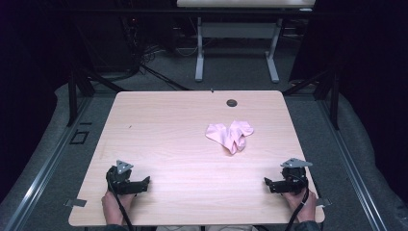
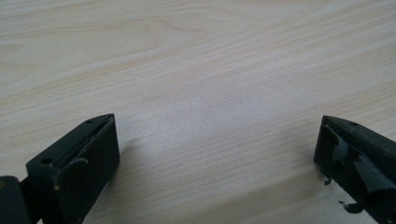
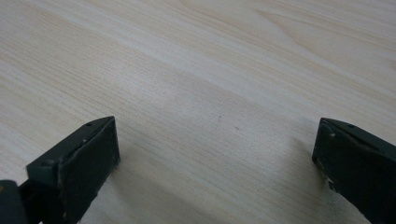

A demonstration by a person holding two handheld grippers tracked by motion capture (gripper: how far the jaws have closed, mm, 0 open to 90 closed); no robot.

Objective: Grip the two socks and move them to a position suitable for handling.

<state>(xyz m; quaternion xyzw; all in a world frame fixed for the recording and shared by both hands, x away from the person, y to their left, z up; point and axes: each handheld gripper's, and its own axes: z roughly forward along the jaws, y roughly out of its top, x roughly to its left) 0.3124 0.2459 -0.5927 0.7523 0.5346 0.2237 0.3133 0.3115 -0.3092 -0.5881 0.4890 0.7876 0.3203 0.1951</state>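
both hand-held grippers, left (image 1: 144, 183) and right (image 1: 267, 183), rest wide open on the tabletop (image 1: 168, 125); the crumpled cloth (image 1: 230, 136) may bunch if pinched carelessly.

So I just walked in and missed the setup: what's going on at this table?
A person sits at the wooden table with a gripper in each hand. The left gripper and the right gripper both rest near the table's front edge, jaws wide open and holding nothing. A crumpled pink cloth lies untouched farther back, right of centre, well apart from both grippers. Nothing is being handled at this moment.
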